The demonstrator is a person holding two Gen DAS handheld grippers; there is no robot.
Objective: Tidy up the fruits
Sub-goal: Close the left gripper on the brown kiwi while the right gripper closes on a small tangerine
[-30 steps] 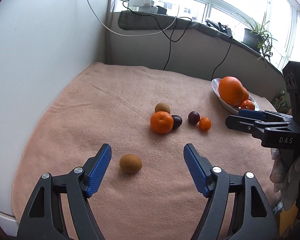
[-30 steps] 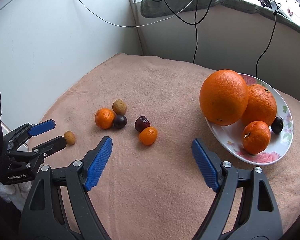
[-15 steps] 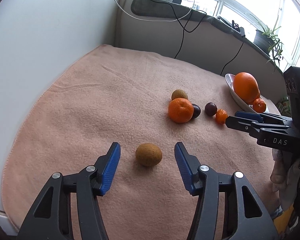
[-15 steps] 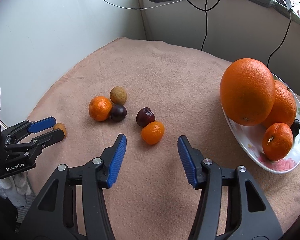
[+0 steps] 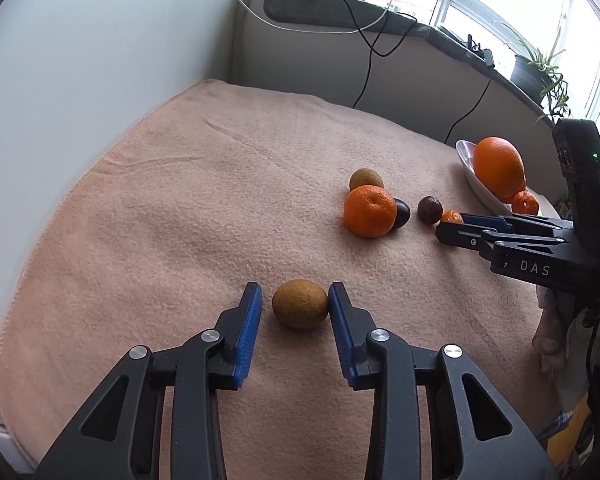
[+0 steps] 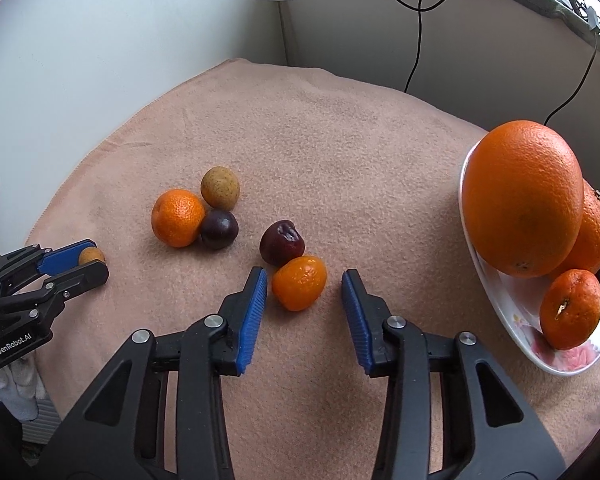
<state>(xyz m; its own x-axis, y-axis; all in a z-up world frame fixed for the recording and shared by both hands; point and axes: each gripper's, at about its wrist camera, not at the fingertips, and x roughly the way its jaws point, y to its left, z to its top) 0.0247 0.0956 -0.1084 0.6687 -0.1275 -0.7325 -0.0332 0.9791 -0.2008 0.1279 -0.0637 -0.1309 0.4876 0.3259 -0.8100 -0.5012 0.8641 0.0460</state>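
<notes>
A small brown fruit [image 5: 300, 304] lies on the peach cloth [image 5: 204, 208] between the blue pads of my left gripper [image 5: 296, 294], which is shut on its sides. In the right wrist view that left gripper [image 6: 98, 262] shows at the far left with the brown fruit [image 6: 91, 255] in it. My right gripper [image 6: 305, 280] straddles a small mandarin [image 6: 299, 283]. Its jaws are closing; the left pad is almost on the peel, the right pad stands clear. A dark plum [image 6: 282, 243] touches the mandarin from behind.
A bigger mandarin [image 6: 178, 218], a second plum [image 6: 219, 229] and another brown fruit [image 6: 220, 187] cluster further left. A flowered plate [image 6: 508, 304] at the right holds a large orange [image 6: 524, 196] and smaller citrus. Walls and hanging cables stand behind.
Both grippers sank toward the cloth and narrowed their jaws. The left one came around the brown fruit and closed on it. The right one came around the small mandarin.
</notes>
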